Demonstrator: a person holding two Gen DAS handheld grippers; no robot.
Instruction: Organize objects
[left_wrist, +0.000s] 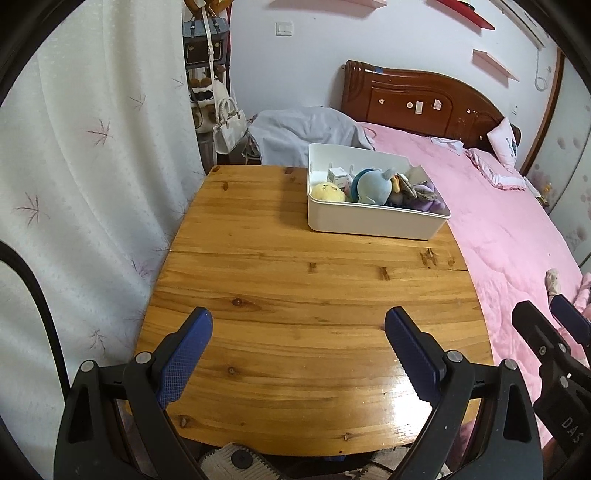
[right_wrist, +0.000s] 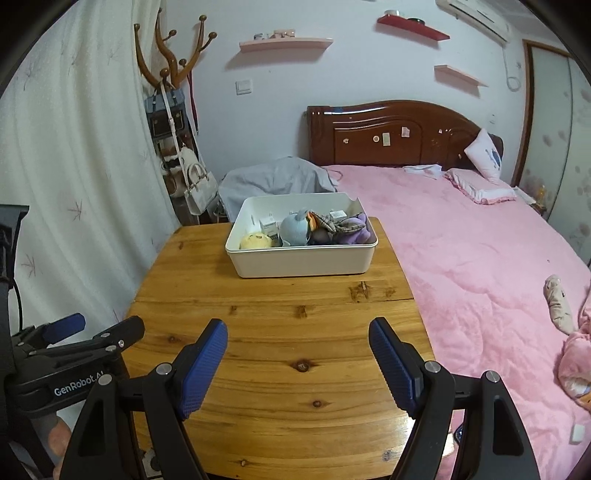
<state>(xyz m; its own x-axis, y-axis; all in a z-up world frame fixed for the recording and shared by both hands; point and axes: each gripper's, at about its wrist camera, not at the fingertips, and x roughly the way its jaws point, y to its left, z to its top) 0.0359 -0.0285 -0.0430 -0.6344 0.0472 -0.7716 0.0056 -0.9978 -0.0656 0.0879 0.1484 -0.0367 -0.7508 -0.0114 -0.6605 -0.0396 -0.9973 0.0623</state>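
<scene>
From what I see it looks about done: toys and small boxes sit in the white bin (right_wrist: 301, 264) at the wooden table's (right_wrist: 280, 354) far end, nothing loose, left gripper (left_wrist: 298, 334) and right gripper (right_wrist: 298, 345) wide apart, empty.

Small boxes (right_wrist: 269, 226) in the bin (right_wrist: 303, 264) — labels too small to read.

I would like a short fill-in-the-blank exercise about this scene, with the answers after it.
1. The white rectangular plastic bin stands on the ____ table.
2. The round yellow plush toy lies ____ the bin.
3. Both the left tongs and the right tongs are ____, with nothing between them.
4. The quilt on the bed is ____.

Answers: wooden; inside; open; pink
</scene>
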